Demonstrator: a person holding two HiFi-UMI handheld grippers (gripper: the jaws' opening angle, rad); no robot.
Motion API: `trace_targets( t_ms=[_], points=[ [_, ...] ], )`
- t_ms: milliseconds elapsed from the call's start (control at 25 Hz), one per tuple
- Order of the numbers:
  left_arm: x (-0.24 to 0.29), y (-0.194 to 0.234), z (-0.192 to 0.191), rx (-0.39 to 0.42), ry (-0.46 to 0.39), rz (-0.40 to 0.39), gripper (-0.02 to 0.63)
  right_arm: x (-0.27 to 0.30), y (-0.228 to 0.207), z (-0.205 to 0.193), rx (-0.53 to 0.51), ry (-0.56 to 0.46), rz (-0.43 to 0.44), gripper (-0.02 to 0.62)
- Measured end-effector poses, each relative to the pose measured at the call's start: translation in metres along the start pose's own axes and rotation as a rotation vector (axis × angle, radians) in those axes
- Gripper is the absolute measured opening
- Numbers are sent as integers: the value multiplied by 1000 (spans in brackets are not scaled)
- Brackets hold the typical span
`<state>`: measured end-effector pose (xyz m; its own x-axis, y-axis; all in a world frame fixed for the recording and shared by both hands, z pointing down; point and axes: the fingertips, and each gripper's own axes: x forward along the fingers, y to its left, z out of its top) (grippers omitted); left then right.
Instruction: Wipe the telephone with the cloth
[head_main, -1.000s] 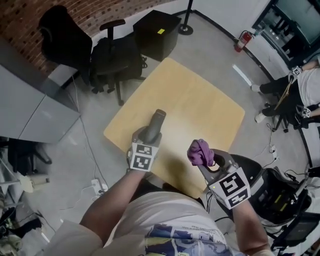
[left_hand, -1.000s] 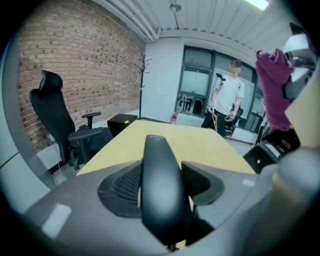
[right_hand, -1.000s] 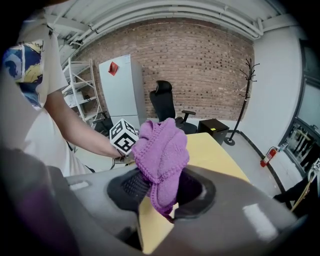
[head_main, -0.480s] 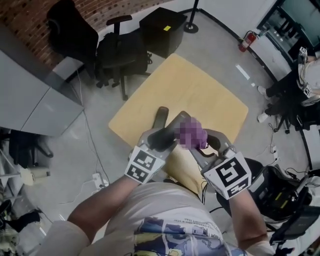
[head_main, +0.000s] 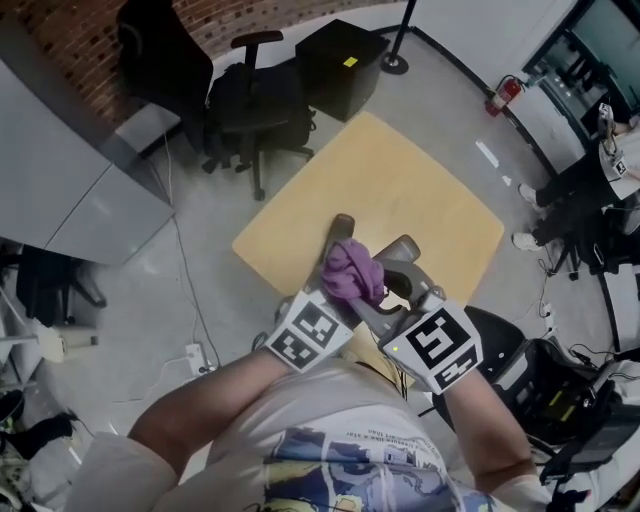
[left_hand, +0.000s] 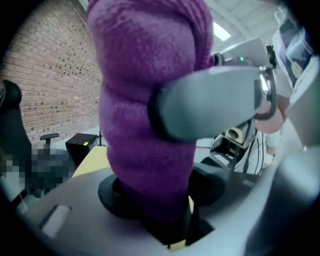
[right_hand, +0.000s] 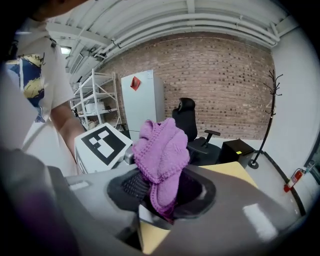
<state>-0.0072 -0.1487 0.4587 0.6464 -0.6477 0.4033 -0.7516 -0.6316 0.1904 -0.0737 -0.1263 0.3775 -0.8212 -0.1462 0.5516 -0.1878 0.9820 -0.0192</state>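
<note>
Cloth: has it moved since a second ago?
Yes. The cloth, in the right gripper, has gone left from the near right edge of the yellow table, over to the telephone handset held in the left gripper.

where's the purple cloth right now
Head view, centre, above the table: the cloth is clamped in the right hand-held gripper, up against the telephone held by the left hand-held gripper.
</note>
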Motion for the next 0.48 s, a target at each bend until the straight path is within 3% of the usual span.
trace_targets(
  t_ms=[480],
  points=[
    [-32,1,12,-8,-49,-39,249,-24,-63,-5,30,27,-210,123]
  ],
)
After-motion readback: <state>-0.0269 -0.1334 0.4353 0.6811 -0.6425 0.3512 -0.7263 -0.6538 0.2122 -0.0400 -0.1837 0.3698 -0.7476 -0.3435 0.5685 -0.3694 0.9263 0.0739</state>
